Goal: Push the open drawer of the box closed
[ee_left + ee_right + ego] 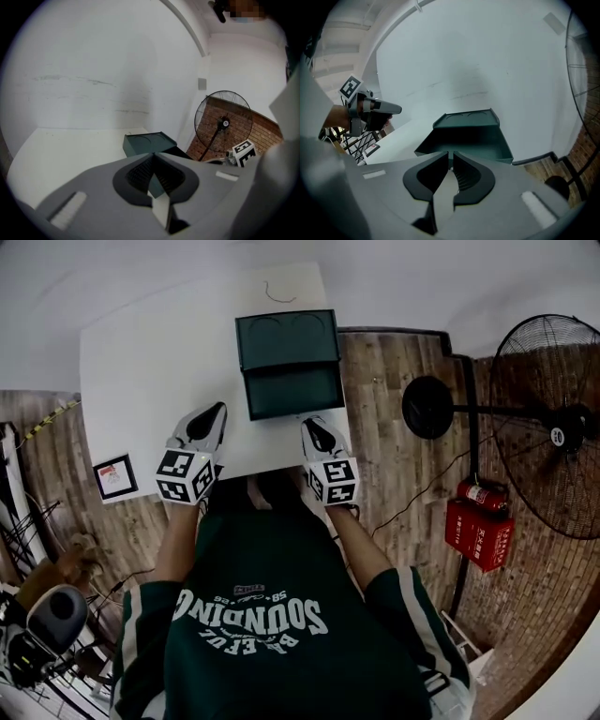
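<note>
Right gripper [310, 424]: fingers pressed together, empty, so I have one blunt tip for pushing, just beside drawer [293, 390] front | left gripper [217, 411]: fingers together too, off to the side | drawer: pulled out of box [286, 338] toward me, on worktop [141, 362]
</note>
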